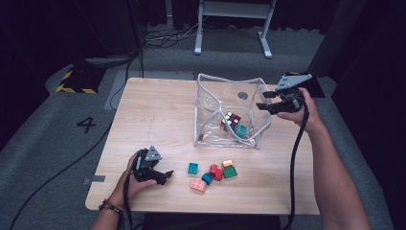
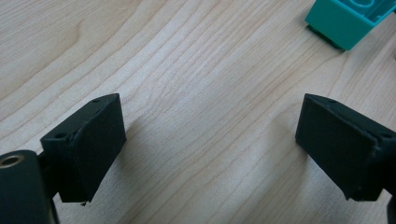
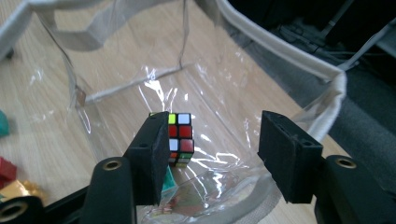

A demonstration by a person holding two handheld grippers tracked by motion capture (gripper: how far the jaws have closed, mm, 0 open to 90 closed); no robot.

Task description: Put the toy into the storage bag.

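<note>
Overhead, I see my right gripper [image 1: 271, 100] at the right rim of the clear bag [image 1: 207, 96], jaws apart and empty; the puzzle cube [image 1: 231, 120] and a teal brick [image 1: 241, 130] lie inside the bag. My left gripper [image 1: 164, 175] rests on the table [image 1: 153, 110], left of the loose bricks [image 1: 213, 172]. Along the left gripper's jaws, they stand wide over bare wood, a teal block [image 2: 348, 18] ahead. Along the right gripper's jaws, they gape above the bag, with the cube [image 3: 180, 137] below.
</note>
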